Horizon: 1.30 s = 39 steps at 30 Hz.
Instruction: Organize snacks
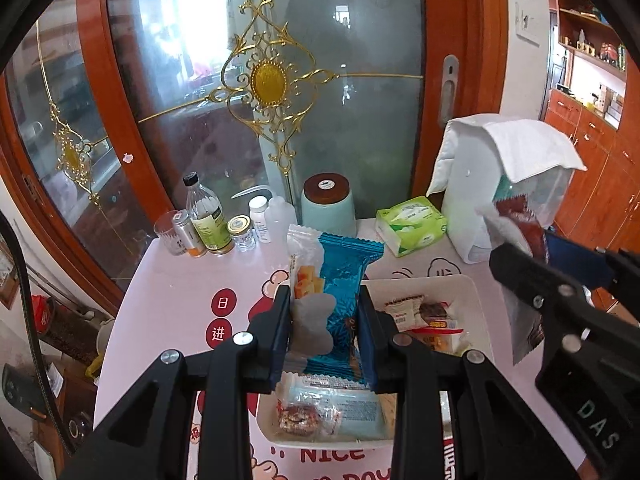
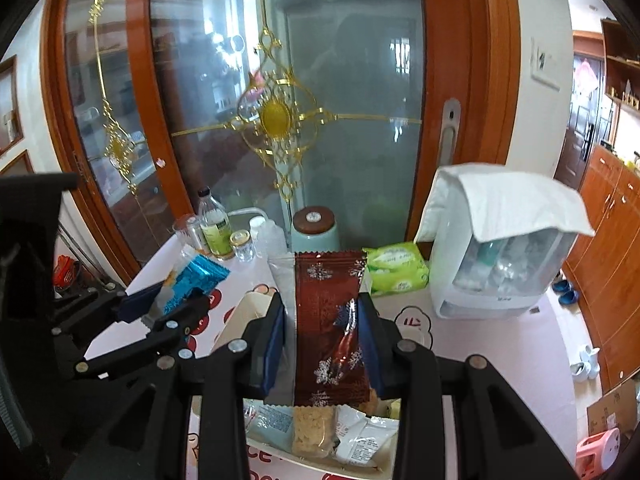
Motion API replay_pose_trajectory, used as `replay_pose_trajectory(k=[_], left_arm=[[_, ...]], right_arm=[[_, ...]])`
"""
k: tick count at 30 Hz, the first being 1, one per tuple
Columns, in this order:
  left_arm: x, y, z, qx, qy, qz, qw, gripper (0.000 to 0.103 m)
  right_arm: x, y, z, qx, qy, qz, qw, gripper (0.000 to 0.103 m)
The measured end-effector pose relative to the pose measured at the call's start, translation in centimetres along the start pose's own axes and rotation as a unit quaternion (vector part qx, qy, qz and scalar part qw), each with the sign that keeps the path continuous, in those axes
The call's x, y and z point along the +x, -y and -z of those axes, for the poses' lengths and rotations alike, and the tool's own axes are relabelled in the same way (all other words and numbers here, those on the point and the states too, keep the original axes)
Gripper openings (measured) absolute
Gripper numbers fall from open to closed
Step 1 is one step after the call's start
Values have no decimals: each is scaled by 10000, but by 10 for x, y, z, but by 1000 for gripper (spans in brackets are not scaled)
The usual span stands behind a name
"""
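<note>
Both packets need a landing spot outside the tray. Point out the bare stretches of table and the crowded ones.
Bare: the pink tabletop between the bottles and the white tray, and the stretch in front of the cloth-covered box. Crowded: the back edge, from bottles past the teal jar to the tissue pack.

Support is a pale pink table (image 1: 168,288) with red cartoon print and lettering. Far left – a clear drinking glass (image 1: 166,232), a clear glass bottle with black cap and green label (image 1: 206,216), a small gold-lidded jar (image 1: 241,232), and a small white-capped bottle (image 1: 260,218). Far centre: a mint-green canister with brown lid (image 1: 329,204). Right of it, a green tissue pack (image 1: 412,224), then a white plastic storage box draped with white cloth (image 1: 472,208). Near centre – a white rectangular tray (image 1: 478,300) holding wrapped snacks.
</note>
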State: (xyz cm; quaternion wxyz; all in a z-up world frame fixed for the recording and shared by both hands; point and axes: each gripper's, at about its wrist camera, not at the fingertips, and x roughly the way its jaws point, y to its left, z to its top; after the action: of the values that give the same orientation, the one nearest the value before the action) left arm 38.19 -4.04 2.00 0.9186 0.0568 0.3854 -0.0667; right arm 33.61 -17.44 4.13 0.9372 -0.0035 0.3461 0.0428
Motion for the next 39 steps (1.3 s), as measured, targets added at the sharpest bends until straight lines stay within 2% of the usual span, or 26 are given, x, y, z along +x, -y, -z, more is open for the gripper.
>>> replay_pose_trajectory(k=[2,4,6,8,9,11,20,29,34,39], left_arm=[[9,-2,0,-21,-52,-24,10000,30],[19,-3,0,-25,-120,-67,9999,37],[29,-5,1,-27,-207,-227,9995,83],[37,-10,3,-72,-231,-375,9990,102],[40,-13,5,-92,-244,-324,9991,103],[46,-17,8,-129,-349,-257,9990,103],[47,-18,17,-132,-483,-174,9986,103],[12,-8,42,-131,-399,-52,9991,103],[-13,1,79,-131,-423,55,9990,103],[-38,6,134,-156,-507,126,9985,103]], right_arm=[[12,2,1,42,-124,-19,9999,36],[21,4,1,79,-216,-28,9997,37],[32,7,3,112,-368,-23,9993,40],[39,12,6,196,-447,71,9988,45],[42,15,6,248,-484,40,9985,53],[47,23,10,412,-568,-28,9975,62],[49,31,21,551,-693,8,9961,62],[25,30,37,593,-706,-74,9957,62],[-1,28,66,640,-673,-166,9955,62],[-21,30,116,828,-822,-344,9926,62]])
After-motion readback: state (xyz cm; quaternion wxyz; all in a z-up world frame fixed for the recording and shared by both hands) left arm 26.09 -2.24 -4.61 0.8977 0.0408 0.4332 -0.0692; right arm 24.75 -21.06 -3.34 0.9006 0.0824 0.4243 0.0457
